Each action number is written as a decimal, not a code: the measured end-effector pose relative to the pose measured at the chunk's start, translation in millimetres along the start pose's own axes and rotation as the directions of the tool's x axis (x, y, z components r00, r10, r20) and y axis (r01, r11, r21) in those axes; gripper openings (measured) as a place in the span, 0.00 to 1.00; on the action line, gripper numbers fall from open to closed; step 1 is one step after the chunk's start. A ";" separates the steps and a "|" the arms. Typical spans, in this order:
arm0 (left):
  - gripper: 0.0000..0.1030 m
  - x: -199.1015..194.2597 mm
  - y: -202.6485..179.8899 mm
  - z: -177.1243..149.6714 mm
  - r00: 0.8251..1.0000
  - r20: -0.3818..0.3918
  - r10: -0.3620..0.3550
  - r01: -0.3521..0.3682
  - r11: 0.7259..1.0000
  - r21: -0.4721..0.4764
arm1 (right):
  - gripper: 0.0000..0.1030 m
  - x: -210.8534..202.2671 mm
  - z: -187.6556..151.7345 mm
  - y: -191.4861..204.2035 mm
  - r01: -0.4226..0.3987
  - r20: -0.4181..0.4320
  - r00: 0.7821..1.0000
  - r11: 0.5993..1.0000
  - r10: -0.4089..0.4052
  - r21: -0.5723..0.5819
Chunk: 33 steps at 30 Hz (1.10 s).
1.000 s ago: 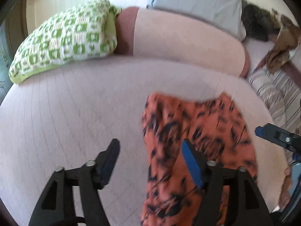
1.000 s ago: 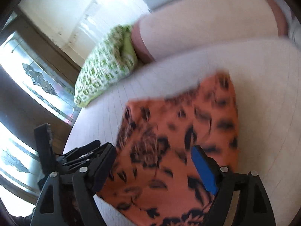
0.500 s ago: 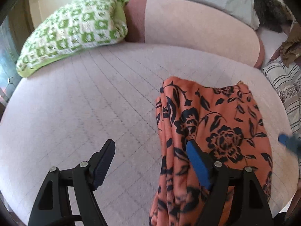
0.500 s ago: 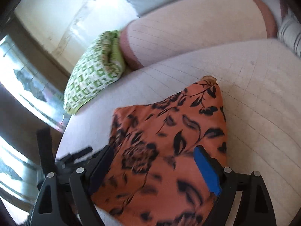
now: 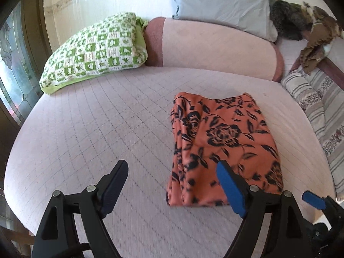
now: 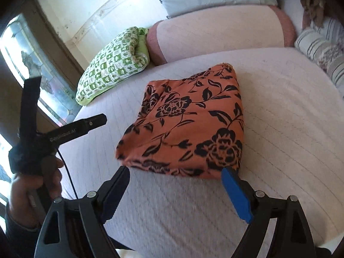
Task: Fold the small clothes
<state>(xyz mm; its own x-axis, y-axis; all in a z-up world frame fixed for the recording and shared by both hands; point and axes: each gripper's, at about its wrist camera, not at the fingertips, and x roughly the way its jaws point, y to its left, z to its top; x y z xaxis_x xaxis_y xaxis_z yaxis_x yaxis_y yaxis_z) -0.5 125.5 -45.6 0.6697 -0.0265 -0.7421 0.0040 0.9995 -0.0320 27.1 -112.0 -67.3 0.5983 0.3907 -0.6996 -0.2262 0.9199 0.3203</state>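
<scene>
Left gripper (image 5: 172, 179) and right gripper (image 6: 176, 181): both have jaws spread wide, grasping nothing, held above the near edge of the mattress (image 5: 86, 133). In the right wrist view the left gripper appears at the left, held by a hand (image 6: 32, 185); the lettering on its arm is partly legible, ending in "bot AI".

Surface: pale pink quilted mattress with a stitched grid.

Task item: the orange cloth (image 6: 189, 124) with a black flower print lies folded into a flat rectangle on the mattress, just beyond the gripper tips and touched by neither.

Beyond the cloth: a green-and-white checked pillow (image 5: 96, 49) lies at the far left, touching a pink bolster (image 5: 215, 47) along the far edge. A grey-blue pillow (image 5: 219, 2) rests behind the bolster. Right of the cloth sits striped bedding (image 5: 318, 107). A window (image 6: 32, 68) stands left of the mattress.
</scene>
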 end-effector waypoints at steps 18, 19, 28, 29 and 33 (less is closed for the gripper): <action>0.92 -61.2 -24.0 -37.7 0.996 0.085 0.029 -0.030 1.000 0.007 | 1.00 -45.0 7.3 6.1 0.341 0.088 0.938 0.938 -0.335 -0.066; 0.92 -62.2 -24.8 -38.6 0.995 0.088 0.039 -0.040 0.999 0.011 | 1.00 -43.5 6.1 7.0 0.347 0.080 0.937 0.935 -0.341 -0.071; 0.93 -63.0 -23.3 -43.1 0.995 0.080 0.065 -0.066 0.998 0.021 | 1.00 -45.5 4.3 21.3 0.374 0.089 0.926 0.922 -0.366 -0.100; 0.93 -63.0 -22.5 -43.3 0.995 0.081 0.066 -0.067 0.998 0.020 | 1.00 -45.7 5.3 23.3 0.376 0.091 0.925 0.921 -0.368 -0.103; 0.93 -64.3 -15.3 -43.7 0.994 0.091 0.062 -0.063 0.998 0.004 | 1.00 -43.4 7.0 28.8 0.379 0.087 0.924 0.919 -0.371 -0.111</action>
<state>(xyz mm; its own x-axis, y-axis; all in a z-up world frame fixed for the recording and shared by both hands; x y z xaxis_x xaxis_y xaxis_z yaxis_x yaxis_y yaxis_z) -76.1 111.1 -26.7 0.7336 0.0374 -0.6785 -0.0348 0.9992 0.0174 0.0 -102.8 -23.2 0.7036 0.0167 -0.7104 -0.0664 0.9969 -0.0423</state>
